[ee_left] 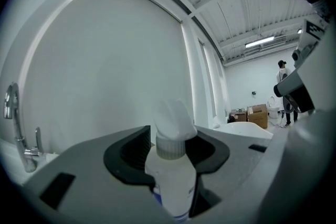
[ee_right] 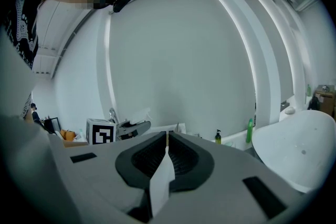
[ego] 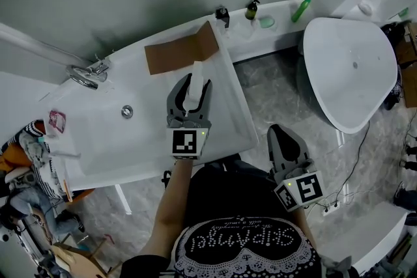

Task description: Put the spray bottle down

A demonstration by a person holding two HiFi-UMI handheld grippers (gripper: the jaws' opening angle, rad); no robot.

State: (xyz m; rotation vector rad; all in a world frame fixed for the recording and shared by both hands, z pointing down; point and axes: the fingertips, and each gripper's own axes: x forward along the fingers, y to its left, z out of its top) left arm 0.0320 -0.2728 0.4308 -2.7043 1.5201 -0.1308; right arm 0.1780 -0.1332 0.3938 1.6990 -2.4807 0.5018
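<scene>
Left gripper (ego: 195, 83) clamps spray bottle (ee_left: 170, 168); right gripper (ego: 282, 130) pinches paper slip (ee_right: 161, 184).

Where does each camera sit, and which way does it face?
Head view: on the person's head, looking down at the basin; forearm, shirt, left gripper, right gripper show.
Left gripper view: on that gripper, facing the wall along jaws clamping the spray bottle.
Right gripper view: on that gripper, facing the wall; jaws pinch a thin white sheet.
Shared: the spray bottle, head and left gripper views.

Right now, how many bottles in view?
3: spray bottle in left gripper; dark pump bottle and green bottle on the back ledge. Black item nearby unclear.
</scene>
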